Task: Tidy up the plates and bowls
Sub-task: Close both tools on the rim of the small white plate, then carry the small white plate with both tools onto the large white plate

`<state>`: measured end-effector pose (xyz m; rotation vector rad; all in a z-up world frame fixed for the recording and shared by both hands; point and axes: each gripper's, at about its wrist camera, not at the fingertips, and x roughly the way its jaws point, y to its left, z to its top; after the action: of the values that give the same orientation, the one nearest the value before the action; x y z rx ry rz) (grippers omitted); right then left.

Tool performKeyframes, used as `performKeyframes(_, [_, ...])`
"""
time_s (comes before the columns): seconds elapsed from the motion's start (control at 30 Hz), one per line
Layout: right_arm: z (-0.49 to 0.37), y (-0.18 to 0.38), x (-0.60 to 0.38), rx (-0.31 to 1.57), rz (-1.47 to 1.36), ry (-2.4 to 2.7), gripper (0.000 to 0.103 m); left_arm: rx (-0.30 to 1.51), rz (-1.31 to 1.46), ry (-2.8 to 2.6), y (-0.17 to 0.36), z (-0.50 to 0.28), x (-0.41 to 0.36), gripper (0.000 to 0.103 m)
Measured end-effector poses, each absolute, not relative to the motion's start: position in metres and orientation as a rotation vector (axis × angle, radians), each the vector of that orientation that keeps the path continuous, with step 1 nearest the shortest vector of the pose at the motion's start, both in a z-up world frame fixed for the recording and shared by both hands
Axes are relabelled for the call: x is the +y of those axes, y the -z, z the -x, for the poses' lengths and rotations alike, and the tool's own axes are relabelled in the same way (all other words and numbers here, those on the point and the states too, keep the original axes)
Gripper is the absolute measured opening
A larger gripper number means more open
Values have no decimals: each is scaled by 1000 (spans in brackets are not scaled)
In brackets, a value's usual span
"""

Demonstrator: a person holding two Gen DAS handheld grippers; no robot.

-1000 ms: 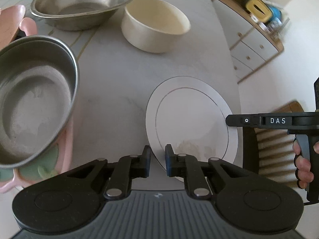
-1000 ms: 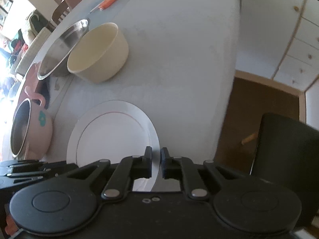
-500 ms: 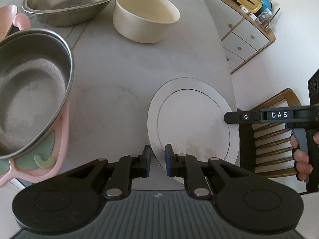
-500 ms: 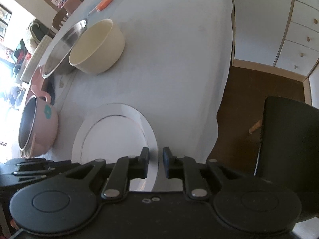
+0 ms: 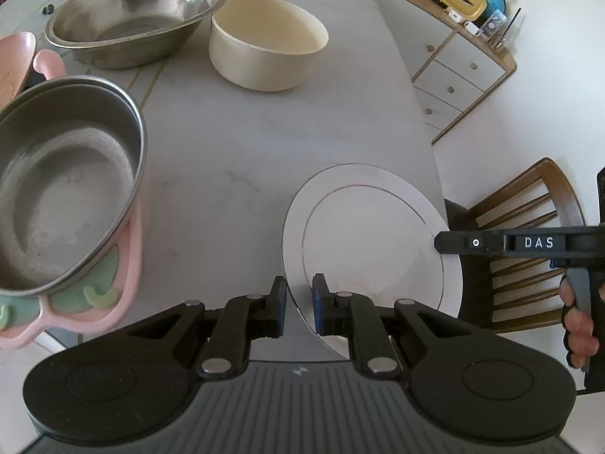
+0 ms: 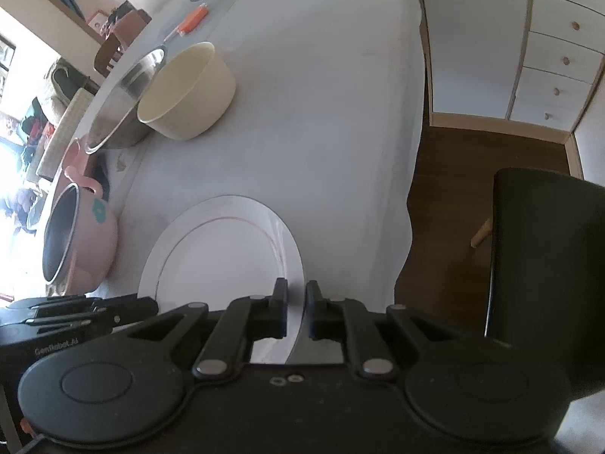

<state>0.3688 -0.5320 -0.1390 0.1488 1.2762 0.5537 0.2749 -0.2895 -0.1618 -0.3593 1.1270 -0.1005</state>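
A white plate (image 5: 370, 242) with a thin red ring lies at the table's near right edge; it also shows in the right wrist view (image 6: 223, 253). My left gripper (image 5: 298, 308) has its jaws narrowly apart around the plate's near-left rim. My right gripper (image 6: 295, 312) straddles the plate's right rim with a small gap. A cream bowl (image 5: 268, 41) and a steel bowl (image 5: 132, 15) stand at the back. A pink pot with a steel liner (image 5: 64, 196) stands at the left.
The table edge (image 5: 427, 128) runs close past the plate on the right. A wooden chair (image 5: 529, 223) stands beside it, and a drawer cabinet (image 5: 457, 72) behind. A dark chair (image 6: 544, 265) and wooden floor lie right of the table. An orange tool (image 6: 193, 19) lies far back.
Both grippers have drawn back and shifted slightly around the plate. The right gripper's jaws have parted a little around the rim. The plate has stayed on the table.
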Motion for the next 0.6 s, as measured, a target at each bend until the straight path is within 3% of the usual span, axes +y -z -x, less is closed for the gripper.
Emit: performKeyframes(0.6, [-286, 103, -521, 1209, -257, -434, 8, 1107, 331, 207, 132, -226, -265, 12])
